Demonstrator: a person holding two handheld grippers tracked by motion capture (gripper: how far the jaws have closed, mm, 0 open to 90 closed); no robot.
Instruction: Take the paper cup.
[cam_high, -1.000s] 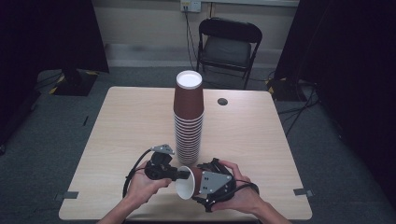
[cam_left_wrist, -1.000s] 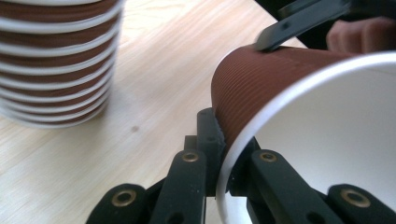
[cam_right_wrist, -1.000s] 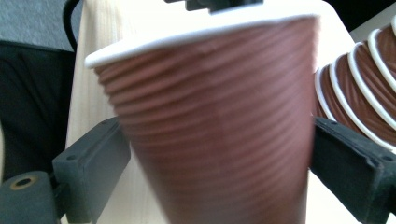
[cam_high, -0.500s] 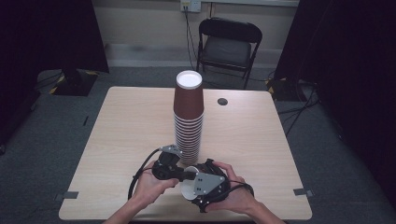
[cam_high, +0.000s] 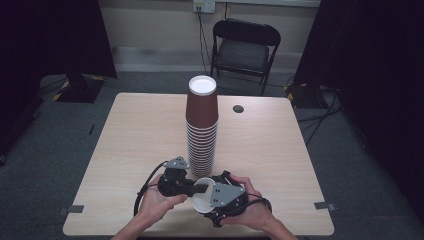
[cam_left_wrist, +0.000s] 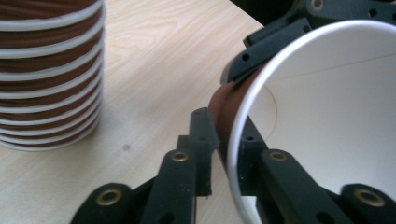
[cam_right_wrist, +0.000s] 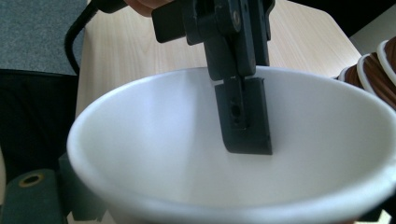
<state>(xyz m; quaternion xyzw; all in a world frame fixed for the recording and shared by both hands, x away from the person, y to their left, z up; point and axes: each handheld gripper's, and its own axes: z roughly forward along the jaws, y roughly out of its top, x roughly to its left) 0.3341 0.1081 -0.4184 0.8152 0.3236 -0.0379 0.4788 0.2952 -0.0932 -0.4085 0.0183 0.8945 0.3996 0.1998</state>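
High view: we see a tall stack of brown cups (cam_high: 202, 125) standing mid-table (cam_high: 140, 135). Just in front of it, near the table's front edge, both hands meet around a single paper cup (cam_high: 204, 201), lying on its side with its white mouth up toward the camera. The left tool (cam_high: 199, 188) reaches in from the left to the cup's rim; the right tool (cam_high: 220, 197) clasps the cup from the right.

Left gripper view: we note the left tool (cam_left_wrist: 223, 154) with one jaw outside the brown wall and one inside the cup (cam_left_wrist: 327, 121), rim between them, jaws narrow and just been opening a little. The stack (cam_left_wrist: 49, 70) stands at left.

Right gripper view: the cup's white mouth (cam_right_wrist: 187, 158) sits against the camera, held between the right tool's wide-set jaws, which have just been closing slightly. The left tool's jaw (cam_right_wrist: 243, 116) hangs inside the rim.
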